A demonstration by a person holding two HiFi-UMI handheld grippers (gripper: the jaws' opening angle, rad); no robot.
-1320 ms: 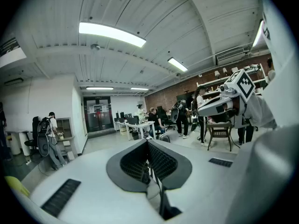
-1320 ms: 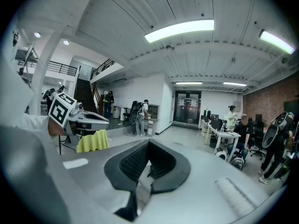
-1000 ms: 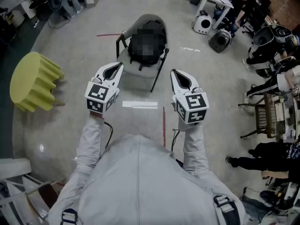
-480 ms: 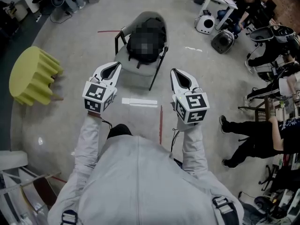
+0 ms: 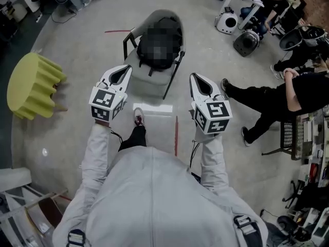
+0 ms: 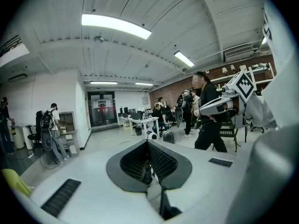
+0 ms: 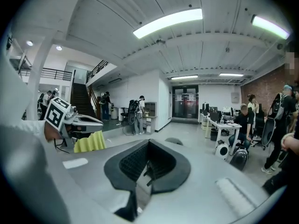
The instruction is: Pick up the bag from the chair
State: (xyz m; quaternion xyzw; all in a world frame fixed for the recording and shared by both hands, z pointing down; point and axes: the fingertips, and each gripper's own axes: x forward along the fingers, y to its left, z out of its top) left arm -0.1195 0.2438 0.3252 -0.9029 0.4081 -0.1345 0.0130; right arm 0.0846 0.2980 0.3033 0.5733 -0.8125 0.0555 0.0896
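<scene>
A black bag (image 5: 160, 35) sits on the seat of a grey chair (image 5: 146, 71) with black legs, straight ahead on the floor in the head view; a mosaic patch covers part of the bag. My left gripper (image 5: 126, 69) is held in the air just short of the chair's left front, jaws shut and empty. My right gripper (image 5: 196, 77) hovers off the chair's right front leg, also shut with nothing in it. Neither touches the bag or the chair. The left gripper view looks over the room and shows the right gripper (image 6: 232, 94); the bag is not in it.
A yellow ribbed stool (image 5: 32, 85) stands to the left. A person in black (image 5: 275, 94) strides across at the right. White tape (image 5: 154, 108) and a red line (image 5: 176, 135) mark the floor before the chair. Round cases (image 5: 248, 42) and desks with seated people lie at the far right.
The chair and bag have drawn closer. My own foot now shows below the chair. The person in black has walked in from the right. Both grippers stayed shut.
</scene>
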